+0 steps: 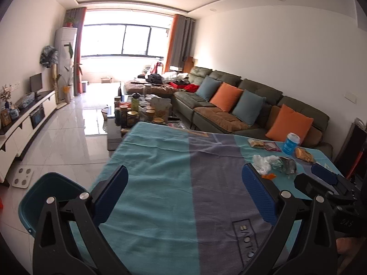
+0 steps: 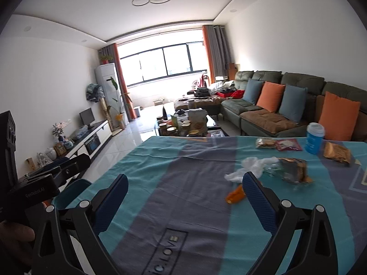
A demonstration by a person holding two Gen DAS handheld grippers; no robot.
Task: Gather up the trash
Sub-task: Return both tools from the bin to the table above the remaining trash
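The trash lies on the right part of a table covered with a teal and grey cloth (image 1: 160,160): a crumpled white tissue (image 2: 250,165), a crushed shiny wrapper (image 2: 293,169), a small orange piece (image 2: 235,194), a blue cup with a white lid (image 2: 314,141) and snack packets (image 2: 337,152) at the far edge. My right gripper (image 2: 185,178) hovers open and empty, its right finger just short of the orange piece. My left gripper (image 1: 185,169) is open and empty over bare cloth, left of the tissue (image 1: 263,162). A teal bin (image 1: 45,194) stands by the table's left side.
A green sofa (image 1: 229,105) with orange and blue cushions runs along the right wall. Beyond the table stands a coffee table (image 1: 137,114) crowded with jars. A white TV cabinet (image 1: 27,119) lines the left wall, with a scale (image 1: 22,177) on the tiled floor.
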